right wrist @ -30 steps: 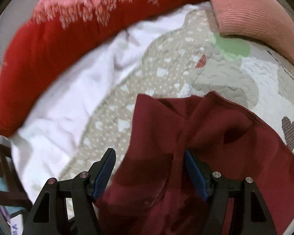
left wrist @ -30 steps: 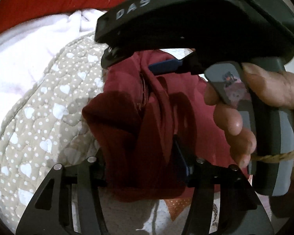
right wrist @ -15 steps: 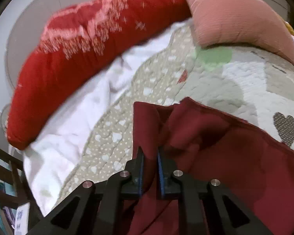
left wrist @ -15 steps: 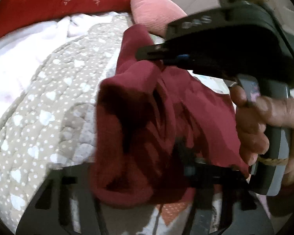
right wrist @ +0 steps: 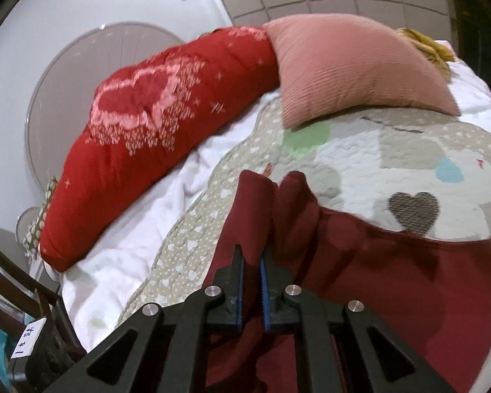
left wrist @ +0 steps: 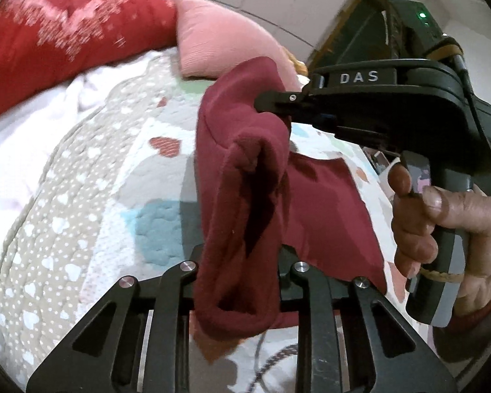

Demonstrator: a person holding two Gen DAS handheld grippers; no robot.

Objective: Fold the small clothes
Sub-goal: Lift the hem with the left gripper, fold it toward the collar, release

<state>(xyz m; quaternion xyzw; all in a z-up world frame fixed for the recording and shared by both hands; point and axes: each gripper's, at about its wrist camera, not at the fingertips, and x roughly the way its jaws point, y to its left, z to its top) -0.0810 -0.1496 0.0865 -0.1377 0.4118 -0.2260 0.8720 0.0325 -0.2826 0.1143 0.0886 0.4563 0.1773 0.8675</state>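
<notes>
A dark red garment hangs bunched between both grippers above a heart-patterned quilt. In the left wrist view my left gripper has its jaws closing around a thick rolled edge of the cloth, which fills the gap and hides the pads. My right gripper, held by a hand, pinches the garment's upper corner. In the right wrist view the right gripper is shut, its blue pads clamped on a fold of the garment. The rest of the cloth trails down to the quilt.
A long red bolster and a pink pillow lie along the far side of the bed. A white sheet shows beside the quilt. Dark wooden bars stand at the lower left. A tiled wall is behind.
The right gripper's jaws went from wide apart to clamped on a fold. The left jaws narrowed on the cloth. Both grippers rose, lifting the garment off the quilt.
</notes>
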